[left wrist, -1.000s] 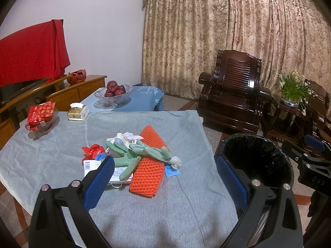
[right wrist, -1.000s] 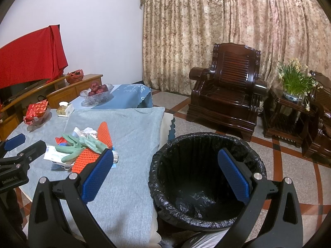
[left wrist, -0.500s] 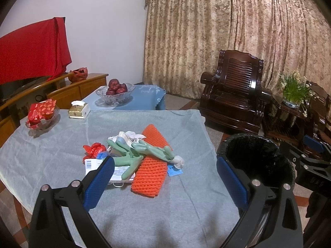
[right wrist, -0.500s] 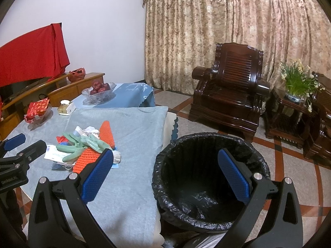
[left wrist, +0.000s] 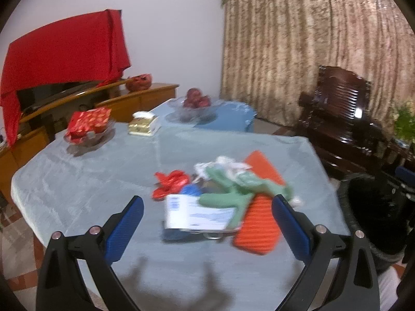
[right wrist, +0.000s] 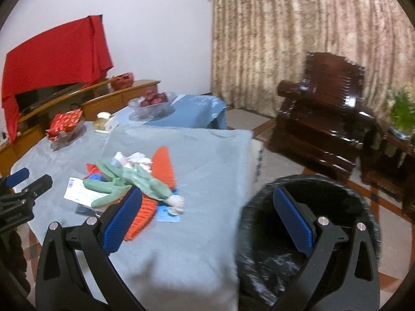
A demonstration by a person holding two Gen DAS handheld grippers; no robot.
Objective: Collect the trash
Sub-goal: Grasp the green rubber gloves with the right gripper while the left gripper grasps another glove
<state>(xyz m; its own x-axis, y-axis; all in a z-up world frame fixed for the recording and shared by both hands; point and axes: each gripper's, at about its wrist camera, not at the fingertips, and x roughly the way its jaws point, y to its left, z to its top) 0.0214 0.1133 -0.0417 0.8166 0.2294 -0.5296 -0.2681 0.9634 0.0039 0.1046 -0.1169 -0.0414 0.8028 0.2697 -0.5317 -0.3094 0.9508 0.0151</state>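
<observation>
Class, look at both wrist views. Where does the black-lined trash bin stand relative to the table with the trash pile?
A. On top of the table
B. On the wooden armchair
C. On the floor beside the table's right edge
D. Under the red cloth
C: the trash bin stands on the floor, right of the table edge.

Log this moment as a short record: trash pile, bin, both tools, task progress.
trash pile: green gloves lying over an orange mesh sleeve, a white label, a red wrapper; all on the table
bin: black-lined bin on the floor beside the table edge
left tool: open, empty, aimed at the pile
right tool: open, empty, between pile and bin
progress: nothing grasped
</observation>
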